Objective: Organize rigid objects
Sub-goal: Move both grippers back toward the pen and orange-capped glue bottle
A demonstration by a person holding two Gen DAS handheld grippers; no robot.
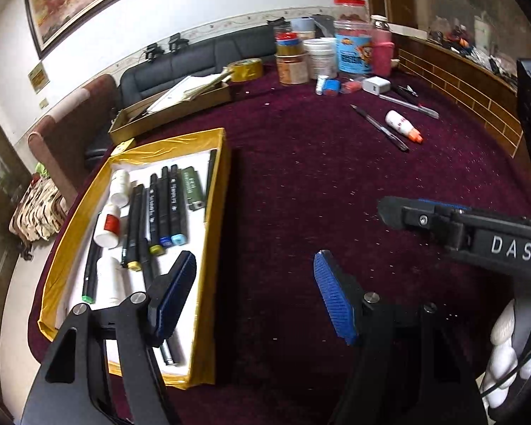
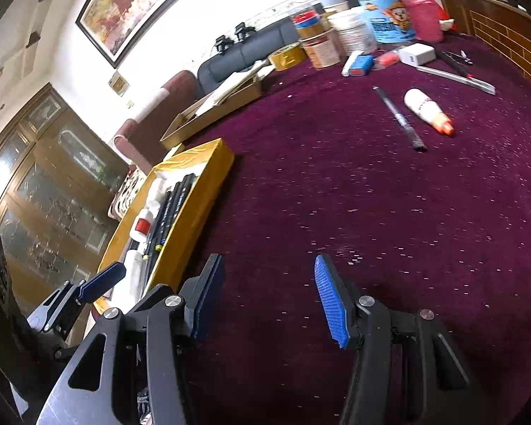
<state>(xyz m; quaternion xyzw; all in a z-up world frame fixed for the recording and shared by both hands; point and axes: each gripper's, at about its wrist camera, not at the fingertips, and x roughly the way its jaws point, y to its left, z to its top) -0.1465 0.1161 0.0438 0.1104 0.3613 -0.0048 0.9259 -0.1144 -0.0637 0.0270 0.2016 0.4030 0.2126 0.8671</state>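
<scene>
Left wrist view. The yellow box (image 1: 216, 233) sits at the left edge of the purple table (image 1: 318, 184), open side up, white lining inside. It already holds markers (image 1: 163, 209) laid side by side, small white bottles (image 1: 108, 226) and a green lighter (image 1: 193, 188); likely the collecting place, long items lined up lengthwise to save room. Loose items lie well apart, far side of the table: a black pen (image 1: 380, 127) and a white bottle with orange cap (image 1: 403, 126), just beside each other. Clutter of jars (image 1: 354, 46) sits behind them, probably not part of the job. The left gripper (image 1: 255, 297) hangs over the box's right wall, one finger above the lining, the other above bare cloth. Fingers stand wide apart, nothing between them, nothing touched. The right gripper's finger enters from the right edge.

Right wrist view. The right gripper (image 2: 269, 297) hovers over bare cloth, just right of the yellow box (image 2: 194, 191). Fingers moderately parted, gap empty, no contact. The pen (image 2: 400, 120) and orange-capped bottle (image 2: 428, 109) lie ahead, far off. Judgement: both tools empty, next pick is among those two.
</scene>
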